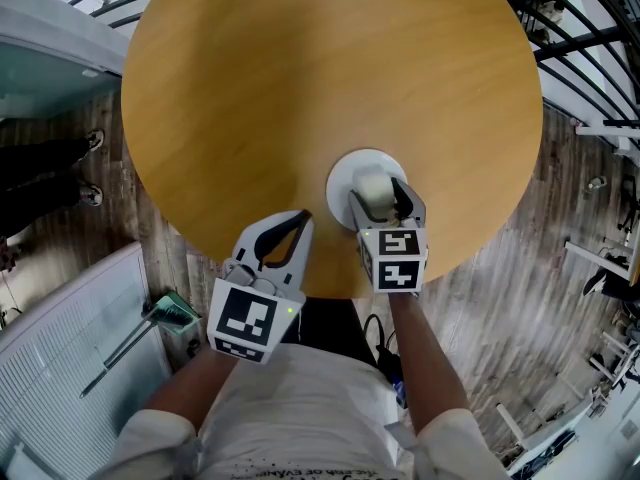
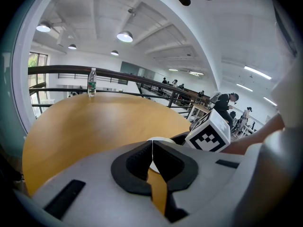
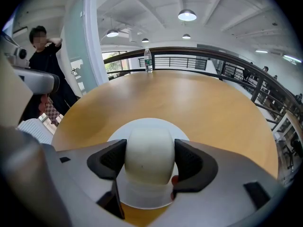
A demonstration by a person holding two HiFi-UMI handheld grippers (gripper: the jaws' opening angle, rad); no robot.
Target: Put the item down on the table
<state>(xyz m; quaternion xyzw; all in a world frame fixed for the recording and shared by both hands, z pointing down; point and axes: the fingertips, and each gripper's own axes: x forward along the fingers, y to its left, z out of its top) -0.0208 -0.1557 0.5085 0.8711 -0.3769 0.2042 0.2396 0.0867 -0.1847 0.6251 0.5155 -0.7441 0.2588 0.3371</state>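
Closest to the head camera are my forearms [image 1: 425, 358], both drawn in at the near edge of the table [image 1: 300, 88]. Ahead of them my right gripper [image 1: 380, 200] is clenched on the item [image 1: 372, 188], a cream, rounded piece, with one jaw on each flank. The item sits directly over a white plate [image 1: 340, 173] near that edge. I judge the plate to be the landing spot, which would explain the low, level carry. My left gripper [image 1: 303, 218] hangs just beside the plate over the table edge, holding nothing, presumably parked there to keep out of the way.

Left gripper view: the jaws meet tip to tip with nothing between them. Beyond the tips a sliver of plate [image 2: 160, 139] shows, with the right gripper's marker cube [image 2: 208, 136] beside it. A bottle [image 2: 92, 82] stands at the far edge, well apart from the work.

Right gripper view: both pads [image 3: 111, 157] press the item [image 3: 149, 155] at its widest part, so the grip is centred and the item upright. Plate [image 3: 142, 126] shows behind and below it. I cannot confirm that the base touches the plate, because the jaws hide the contact.

Finding: placement is not complete while the jaws are clamped. The next move calls for seating the base, then opening evenly so neither pad drags the item sideways. Risk: a rounded body may tip or roll if I release it above the surface.
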